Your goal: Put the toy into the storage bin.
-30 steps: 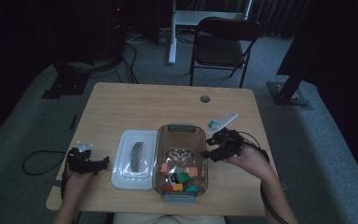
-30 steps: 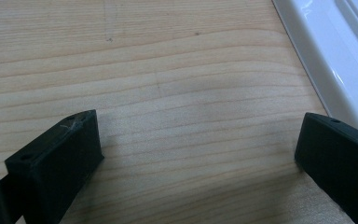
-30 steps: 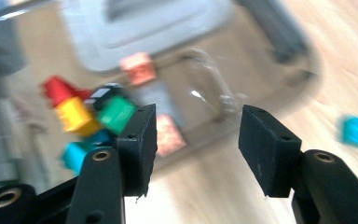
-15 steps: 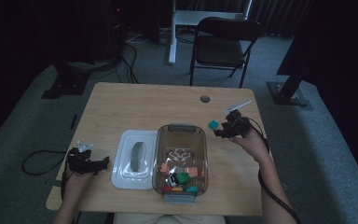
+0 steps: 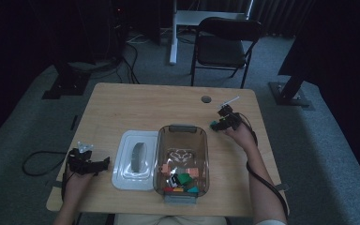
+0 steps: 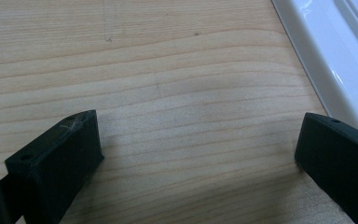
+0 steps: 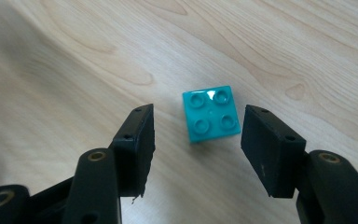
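Right gripper view shows the right gripper [image 7: 196, 140] part open over a teal brick [image 7: 211, 113] on the table [image 7: 74, 56], apparently free of both pads. Centre the jaws on its flat sides before closing. Left gripper [image 6: 196, 154] rests wide, empty.

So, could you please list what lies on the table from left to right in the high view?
Left gripper → white lid → clear bin of bricks → teal brick → right gripper.
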